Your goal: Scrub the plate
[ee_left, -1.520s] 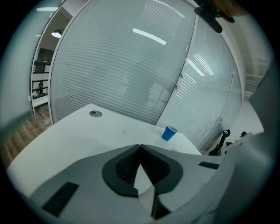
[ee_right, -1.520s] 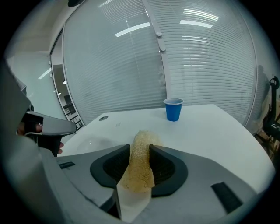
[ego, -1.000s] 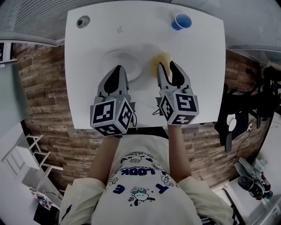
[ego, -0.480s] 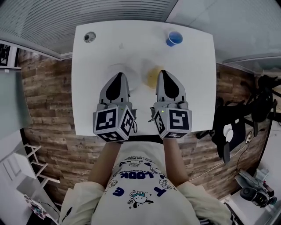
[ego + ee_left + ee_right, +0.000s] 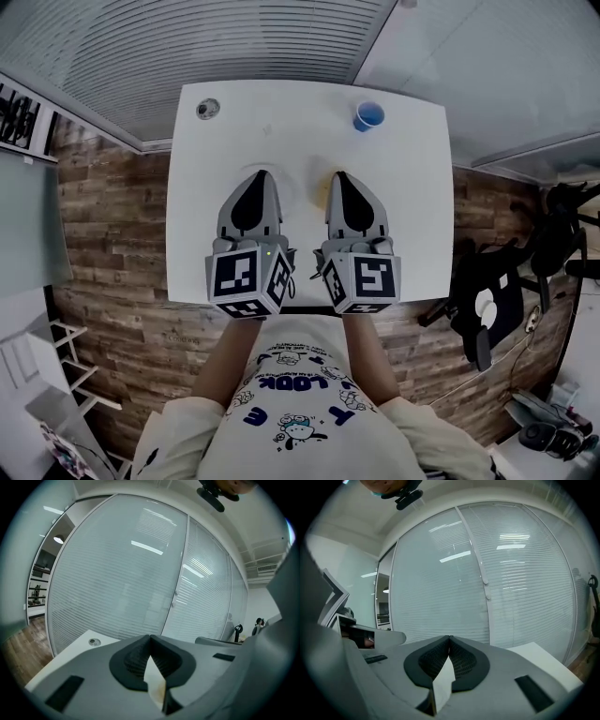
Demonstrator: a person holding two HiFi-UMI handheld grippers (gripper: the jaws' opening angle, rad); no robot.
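**Though my left claw and right claw are both closed, neither holds anything**

While I hold the two claws side by side above the white counter, each has its jaws pressed together at the tips. The left gripper view shows the left claw with its dark pads meeting and nothing between them. The right gripper view shows the same for the right claw. Both views look toward a glass wall with blinds.

The plate lies on the counter below, mostly hidden behind my left claw, with only its pale right rim showing. A yellow sponge sits just beside it, partly covered by my right claw. A blue cup stands near the far edge, well apart from both. A small round fitting sits at the far left corner.
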